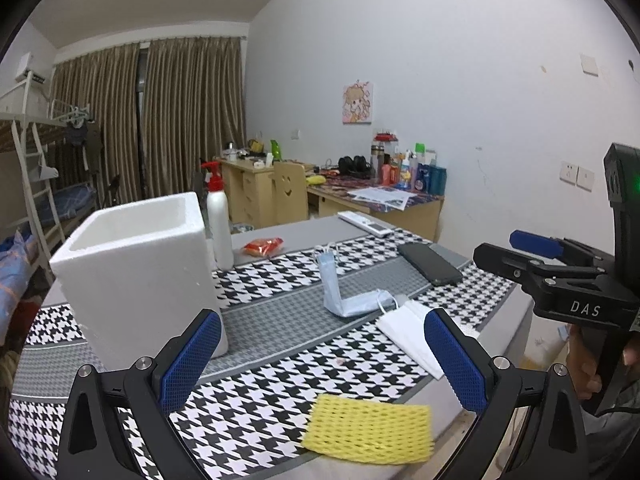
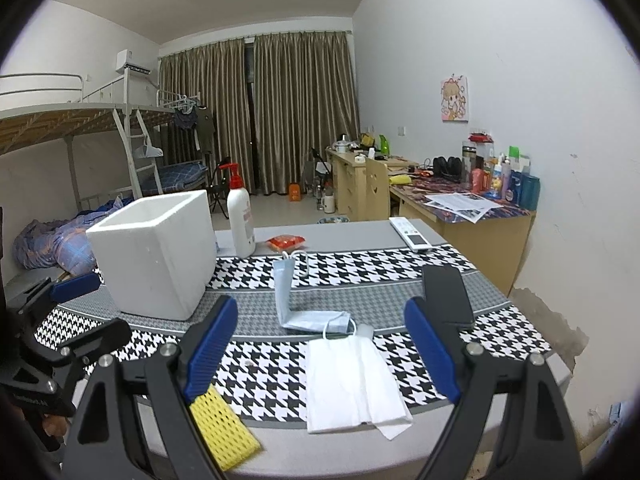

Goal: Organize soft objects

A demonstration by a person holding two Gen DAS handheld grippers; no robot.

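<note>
A white foam box (image 1: 140, 268) (image 2: 156, 252) stands open-topped at the left of the table. A blue face mask (image 1: 346, 292) (image 2: 298, 300) lies bent, one half standing up. A white face mask (image 1: 412, 330) (image 2: 352, 384) lies in front of it. A yellow foam net (image 1: 370, 428) (image 2: 222, 430) lies at the near edge. My left gripper (image 1: 320, 360) is open and empty above the near edge, behind the yellow net. My right gripper (image 2: 320, 360) is open and empty, just above the white mask; it also shows in the left wrist view (image 1: 516, 250).
A white spray bottle with a red head (image 1: 219, 224) (image 2: 240, 216) stands behind the box. A red packet (image 1: 264, 246) (image 2: 286, 242), a remote (image 1: 366, 224) (image 2: 410, 234) and a black phone (image 1: 430, 264) (image 2: 448, 292) lie on the houndstooth cloth (image 1: 280, 392). Desks and a bunk bed stand behind.
</note>
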